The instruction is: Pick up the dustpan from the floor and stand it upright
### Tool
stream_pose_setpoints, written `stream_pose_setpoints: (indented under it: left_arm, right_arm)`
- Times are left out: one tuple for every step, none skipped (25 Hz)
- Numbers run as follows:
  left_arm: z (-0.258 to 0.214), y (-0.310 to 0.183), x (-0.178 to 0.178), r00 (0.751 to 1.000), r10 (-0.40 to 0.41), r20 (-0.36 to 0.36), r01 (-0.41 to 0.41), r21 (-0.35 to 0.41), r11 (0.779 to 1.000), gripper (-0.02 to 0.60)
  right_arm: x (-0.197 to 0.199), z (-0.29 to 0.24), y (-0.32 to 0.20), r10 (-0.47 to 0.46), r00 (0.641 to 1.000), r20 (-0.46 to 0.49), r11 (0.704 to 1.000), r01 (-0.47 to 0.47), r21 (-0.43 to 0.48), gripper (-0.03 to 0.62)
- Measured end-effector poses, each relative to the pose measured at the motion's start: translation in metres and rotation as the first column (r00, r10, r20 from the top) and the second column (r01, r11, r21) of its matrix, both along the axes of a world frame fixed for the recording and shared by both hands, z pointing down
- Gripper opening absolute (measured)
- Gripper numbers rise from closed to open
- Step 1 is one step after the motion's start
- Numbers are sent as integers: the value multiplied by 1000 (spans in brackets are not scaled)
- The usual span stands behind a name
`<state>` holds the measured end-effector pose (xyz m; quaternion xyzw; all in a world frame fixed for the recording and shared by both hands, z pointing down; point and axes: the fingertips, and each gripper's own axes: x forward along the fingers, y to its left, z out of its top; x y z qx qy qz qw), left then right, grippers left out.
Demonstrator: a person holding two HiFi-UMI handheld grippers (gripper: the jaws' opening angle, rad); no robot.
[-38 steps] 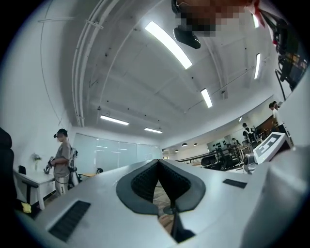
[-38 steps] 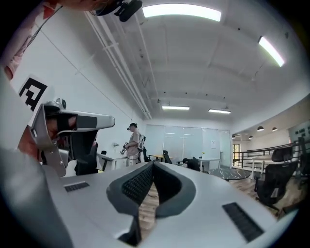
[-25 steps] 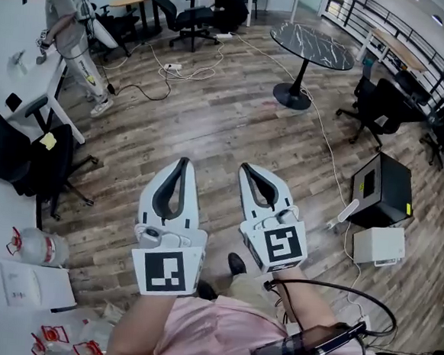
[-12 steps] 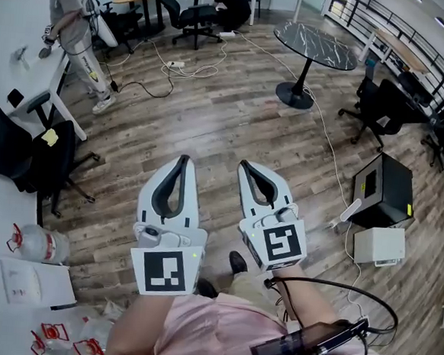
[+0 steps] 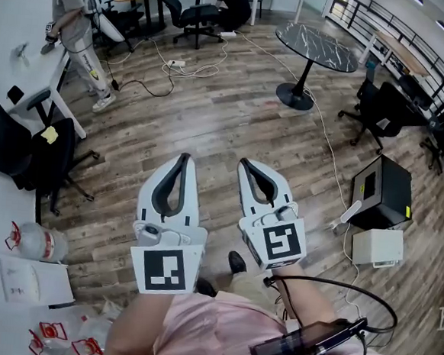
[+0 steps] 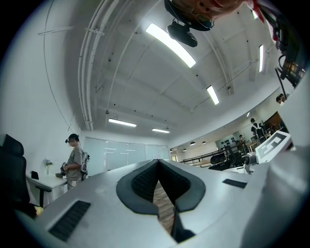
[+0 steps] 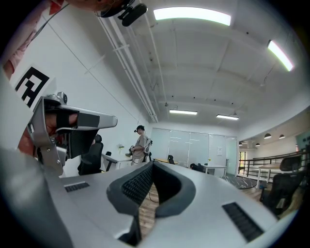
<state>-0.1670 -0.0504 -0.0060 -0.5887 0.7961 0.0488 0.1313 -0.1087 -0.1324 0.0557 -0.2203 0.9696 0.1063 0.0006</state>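
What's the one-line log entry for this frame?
left gripper shut, empty | right gripper shut, empty | both over wood floor | dustpan not in view

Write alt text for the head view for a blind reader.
A person looking down holds two white grippers, the left gripper and the right gripper, side by side over a wooden floor, both shut and empty. Around them: a round dark table, office chairs and another person standing. No dustpan shows.
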Motion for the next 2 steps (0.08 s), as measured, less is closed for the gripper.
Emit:
stream_pose_setpoints:
  left_arm:
    - [0,1,-1,1000,0,-1,0,0,1000,9]
    - [0,1,-2,1000,-1,-1,1,0,1000,9]
  right_arm:
    - [-2,0,1,-2,1000,2,1000,2,1,0]
    - [-3,0,2,-4,1000,3,1000,4,3,0]
